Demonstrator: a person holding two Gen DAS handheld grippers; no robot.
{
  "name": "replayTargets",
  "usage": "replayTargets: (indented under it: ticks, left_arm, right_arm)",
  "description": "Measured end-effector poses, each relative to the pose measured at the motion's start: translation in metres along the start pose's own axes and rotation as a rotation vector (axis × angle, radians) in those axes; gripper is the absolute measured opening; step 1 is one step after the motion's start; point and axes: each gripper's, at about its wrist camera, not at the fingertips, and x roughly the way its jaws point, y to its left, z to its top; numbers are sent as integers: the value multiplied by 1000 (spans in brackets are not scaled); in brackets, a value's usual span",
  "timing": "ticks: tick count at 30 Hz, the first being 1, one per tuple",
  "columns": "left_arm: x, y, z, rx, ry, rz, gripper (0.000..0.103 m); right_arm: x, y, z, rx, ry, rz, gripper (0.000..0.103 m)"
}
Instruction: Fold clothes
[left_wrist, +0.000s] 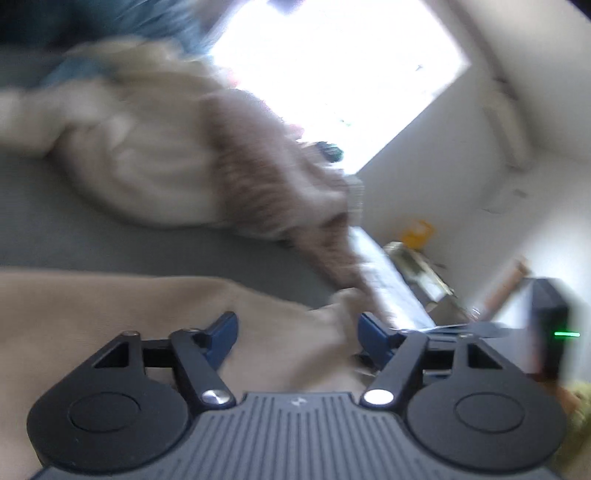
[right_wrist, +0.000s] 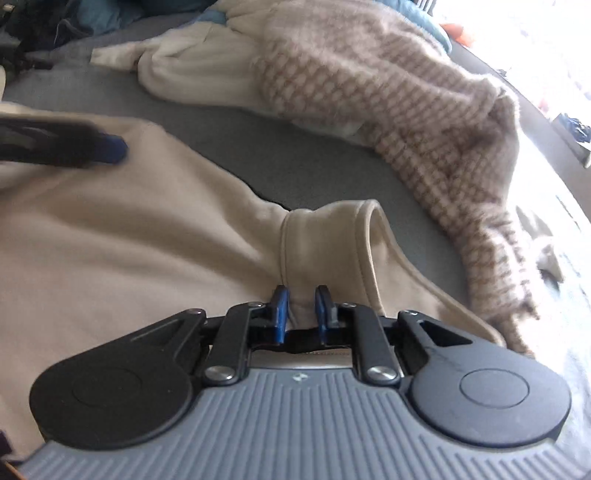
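Observation:
A beige sweatshirt (right_wrist: 110, 236) lies spread on the grey surface (right_wrist: 314, 162). My right gripper (right_wrist: 303, 306) is shut on a bunched part of its sleeve, just behind the cuff (right_wrist: 332, 236), and fabric fills the narrow gap between the blue pads. My left gripper (left_wrist: 297, 332) stands open low over the same beige cloth (left_wrist: 110, 314), with cloth below its fingers but nothing pinched. In the right wrist view the left gripper (right_wrist: 107, 151) shows blurred at the left, above the sweatshirt's far edge.
Beyond the sweatshirt lies a pile: a cream garment (right_wrist: 192, 70) and a brown-checked knit (right_wrist: 388, 103), with blue cloth (right_wrist: 99, 18) behind. In the left wrist view there is a bright window (left_wrist: 332, 66), and at the right a black box (left_wrist: 550, 325) with a green light, and clutter.

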Motion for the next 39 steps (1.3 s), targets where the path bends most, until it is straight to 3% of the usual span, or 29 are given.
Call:
replayTargets:
  ticks: [4, 8, 12, 16, 20, 26, 30, 34, 37, 39]
  left_arm:
    - [2, 2, 0, 2, -8, 39, 60]
    - [0, 4, -2, -9, -16, 39, 58]
    - [-4, 8, -3, -13, -24, 30, 59]
    - [-5, 7, -3, -11, -22, 13, 63]
    - [-5, 3, -3, 2, -12, 23, 65]
    - [-7, 1, -4, 11, -10, 21, 66]
    - [-16, -16, -4, 90, -31, -52, 71]
    - [-11, -55, -21, 309, 46, -180, 71]
    - [4, -85, -43, 507, 139, -137, 71]
    - [11, -95, -54, 591, 182, -77, 72]
  right_arm:
    - [-12, 2, 15, 41, -125, 28, 14]
    - [49, -14, 5, 94, -29, -61, 13]
    - [44, -47, 0, 262, -56, -8, 5]
    - [-23, -60, -3, 292, -65, -167, 8]
    - [-125, -58, -16, 289, -98, -225, 9]
    - [-147, 1, -33, 133, -53, -97, 9]
    - [-87, 39, -37, 37, -13, -22, 7]
    - [-44, -5, -34, 318, 12, -6, 9]
    - [-30, -63, -45, 617, -28, 28, 10]
    - [-20, -96, -59, 798, -59, 123, 21]
